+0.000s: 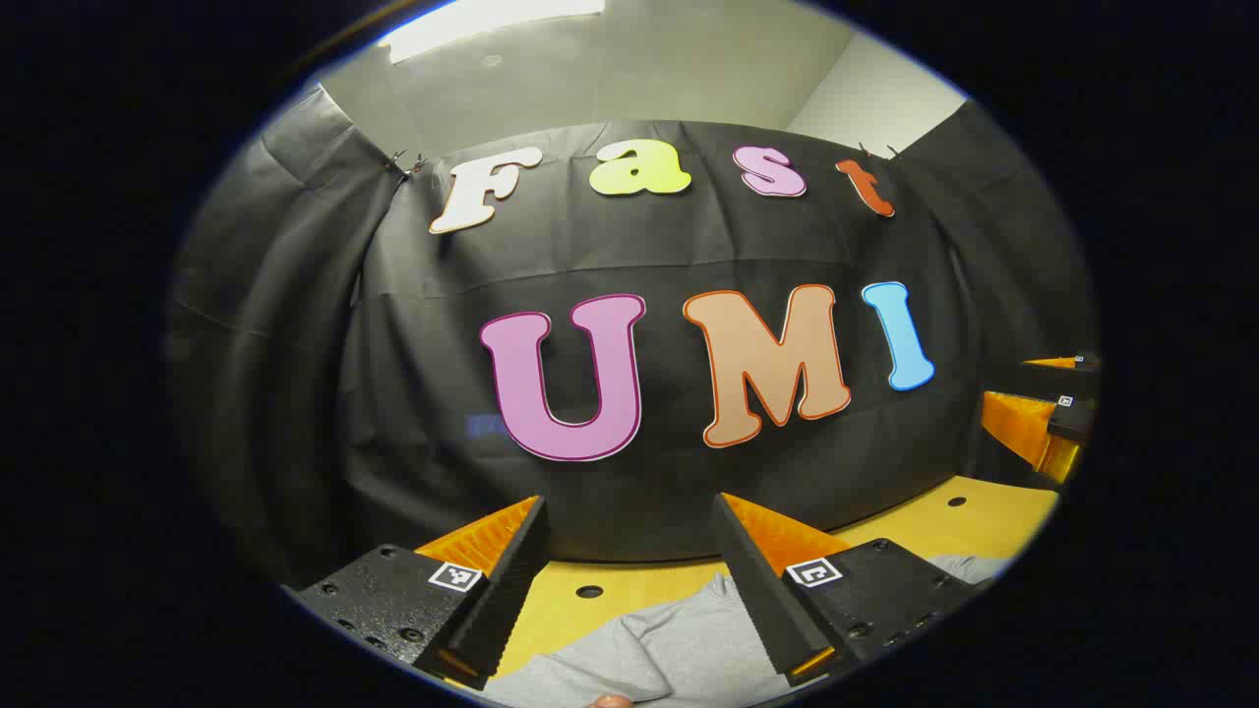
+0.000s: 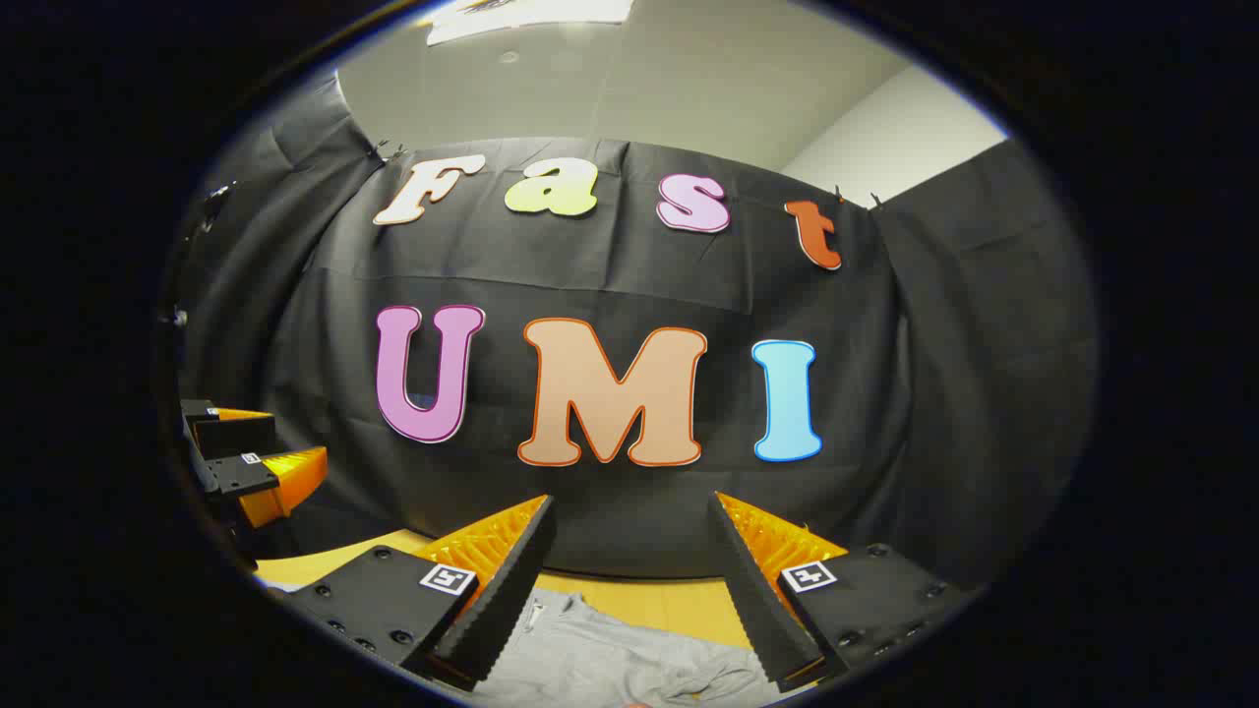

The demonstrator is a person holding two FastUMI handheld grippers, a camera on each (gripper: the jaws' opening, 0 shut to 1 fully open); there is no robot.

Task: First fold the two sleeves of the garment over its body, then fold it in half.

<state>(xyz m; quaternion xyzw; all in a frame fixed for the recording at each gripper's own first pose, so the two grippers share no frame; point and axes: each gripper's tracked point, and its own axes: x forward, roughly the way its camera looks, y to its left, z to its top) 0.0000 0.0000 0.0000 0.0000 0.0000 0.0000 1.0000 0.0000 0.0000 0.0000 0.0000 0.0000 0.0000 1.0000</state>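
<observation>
A grey garment (image 1: 654,654) lies on the yellow table (image 1: 944,521) below my left gripper (image 1: 629,511), which is open with nothing between its fingers. In the right gripper view the same grey garment (image 2: 610,664) shows rumpled under my right gripper (image 2: 629,506), also open and holding nothing. Both grippers are raised above the cloth and point at the booth wall. The right gripper (image 1: 1048,418) appears at the right edge of the left gripper view, and the left gripper (image 2: 251,462) at the left edge of the right gripper view.
The yellow table (image 2: 679,605) has small round holes (image 1: 590,592) and ends at the black cloth wall (image 1: 629,256) close ahead. A fingertip (image 1: 610,701) shows at the bottom edge of the left gripper view.
</observation>
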